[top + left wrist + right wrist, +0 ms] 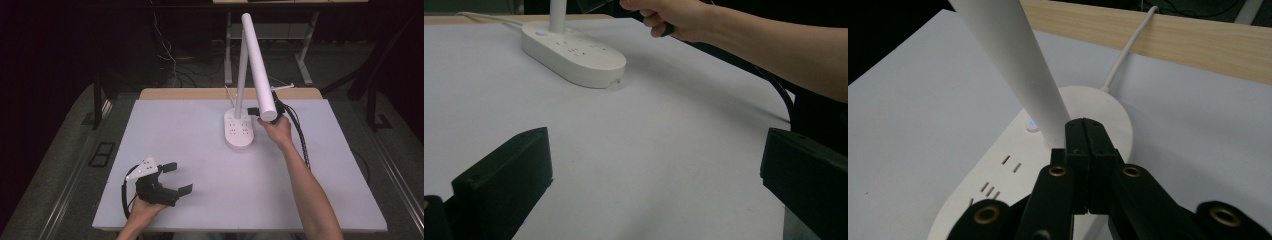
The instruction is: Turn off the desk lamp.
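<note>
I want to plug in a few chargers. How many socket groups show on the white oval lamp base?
4 in the high view on the white oval lamp base: two side by side near the white upright post, two nearer the person. The post may hide others.

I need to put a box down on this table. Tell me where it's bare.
The table is bare left of the lamp base, and along the front edge between the left hand-held gripper and the forearm. It is crowded around the base, where the lamp head and right hand-held gripper hang.
</note>
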Demonstrator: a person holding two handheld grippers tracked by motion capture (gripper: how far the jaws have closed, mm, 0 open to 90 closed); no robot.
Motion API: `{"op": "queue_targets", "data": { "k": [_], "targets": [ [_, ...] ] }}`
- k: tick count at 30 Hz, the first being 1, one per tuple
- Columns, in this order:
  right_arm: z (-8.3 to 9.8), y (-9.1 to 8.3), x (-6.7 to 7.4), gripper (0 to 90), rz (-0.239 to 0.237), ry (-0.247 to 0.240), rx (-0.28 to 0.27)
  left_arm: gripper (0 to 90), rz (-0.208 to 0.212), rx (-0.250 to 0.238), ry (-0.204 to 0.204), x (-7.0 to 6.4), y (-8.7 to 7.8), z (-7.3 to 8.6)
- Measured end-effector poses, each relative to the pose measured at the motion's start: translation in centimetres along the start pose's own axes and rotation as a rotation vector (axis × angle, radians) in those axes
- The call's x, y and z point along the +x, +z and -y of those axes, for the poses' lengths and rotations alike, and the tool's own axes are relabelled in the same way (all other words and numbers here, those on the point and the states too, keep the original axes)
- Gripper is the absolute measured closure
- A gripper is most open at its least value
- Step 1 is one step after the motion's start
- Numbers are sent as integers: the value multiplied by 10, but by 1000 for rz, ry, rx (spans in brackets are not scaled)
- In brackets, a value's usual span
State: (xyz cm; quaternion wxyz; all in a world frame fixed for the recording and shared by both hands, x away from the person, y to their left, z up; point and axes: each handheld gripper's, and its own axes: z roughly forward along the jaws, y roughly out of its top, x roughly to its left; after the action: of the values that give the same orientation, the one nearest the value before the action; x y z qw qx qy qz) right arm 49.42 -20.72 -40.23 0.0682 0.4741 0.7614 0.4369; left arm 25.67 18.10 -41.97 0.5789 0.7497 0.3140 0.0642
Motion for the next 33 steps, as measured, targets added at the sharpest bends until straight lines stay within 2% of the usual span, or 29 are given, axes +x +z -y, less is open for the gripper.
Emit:
{"op": "queue_targets", "data": {
  "k": [7,14,18,24,26,29,31,33],
  "targets": [
    [6,-24,-1,863,-1,-9,-7,0,1,2,3,-1,1,0],
    [12,-48,0,731,-11,-15,-12,0,0,4,5,-3,3,0],
    [15,-63,5,589,-18,-26,-22,0,1,6,5,-3,4,0],
    [26,-81,16,385,24,-88,-18,0,1,5,13,-4,4,-1],
    [30,-86,18,306,19,-89,-24,0,2,5,12,-4,4,-1],
    [37,-96,24,132,-8,-97,-25,0,1,5,11,-5,3,-1],
    [42,-102,29,95,-24,-89,-32,0,1,4,12,-4,4,-1],
    [48,-108,35,5,-13,-108,-27,0,2,5,13,-5,4,-1]
  ]
}}
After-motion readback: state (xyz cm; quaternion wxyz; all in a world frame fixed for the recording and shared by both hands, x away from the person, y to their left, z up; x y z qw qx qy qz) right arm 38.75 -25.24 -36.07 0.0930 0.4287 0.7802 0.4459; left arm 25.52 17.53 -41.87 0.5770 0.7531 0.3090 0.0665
